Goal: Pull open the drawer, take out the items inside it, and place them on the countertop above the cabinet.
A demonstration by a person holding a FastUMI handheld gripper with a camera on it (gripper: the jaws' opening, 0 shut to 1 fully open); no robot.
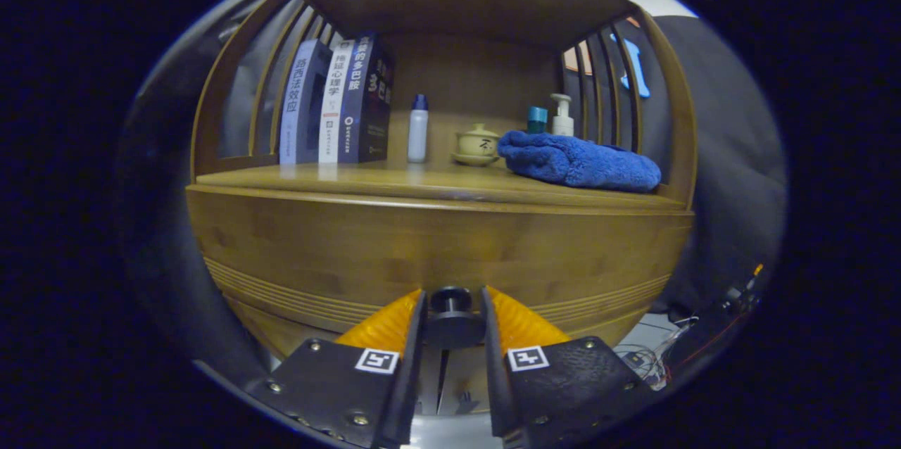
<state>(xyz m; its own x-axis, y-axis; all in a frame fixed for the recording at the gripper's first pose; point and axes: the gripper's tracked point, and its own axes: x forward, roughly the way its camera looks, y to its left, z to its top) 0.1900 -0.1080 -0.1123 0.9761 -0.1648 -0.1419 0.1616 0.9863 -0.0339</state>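
Bracketing the drawer's knob (451, 300), the tool (452, 315) sits low against the drawer (436, 252), fingers close on either side; whether they press it is unclear. The pull looks straight back. The counter (422, 181) lies just above, carrying a towel (581, 162).

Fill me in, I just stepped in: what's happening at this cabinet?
A hand-held gripper has its two fingers on either side of the round dark knob of the wooden drawer front, seemingly gripping it. The drawer looks shut. On the countertop above stand three upright books, a small white bottle, a lidded cup and a folded blue towel.
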